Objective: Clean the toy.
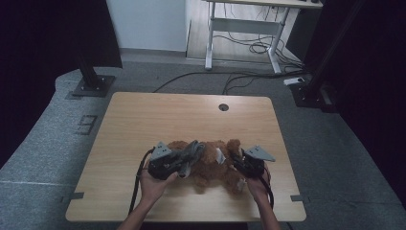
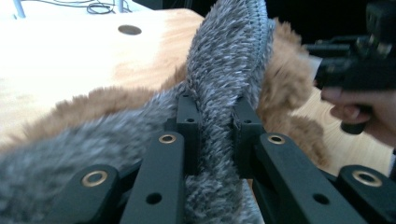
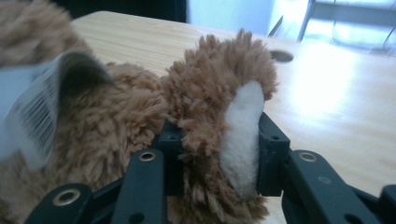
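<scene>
A brown plush bear (image 1: pixel 210 167) lies on the wooden table (image 1: pixel 167 115) near its front edge. A grey fuzzy cloth (image 1: pixel 191 152) drapes over the bear's left side. My left gripper (image 1: pixel 184 165) is shut on a fold of this grey cloth (image 2: pixel 229 51), which stands up between the pads of the left gripper (image 2: pixel 215 116). My right gripper (image 1: pixel 238 160) is at the bear's right side. In the right gripper view, the right gripper (image 3: pixel 217 135) is shut on a brown paw with a white pad (image 3: pixel 243 121). A white barcode tag (image 3: pixel 32 112) hangs from the bear.
A round cable hole (image 1: pixel 223 107) sits near the table's far edge. Behind the table on the carpet stand a white desk frame (image 1: pixel 244 28), loose cables (image 1: pixel 230 76) and two black stand bases (image 1: pixel 91 86).
</scene>
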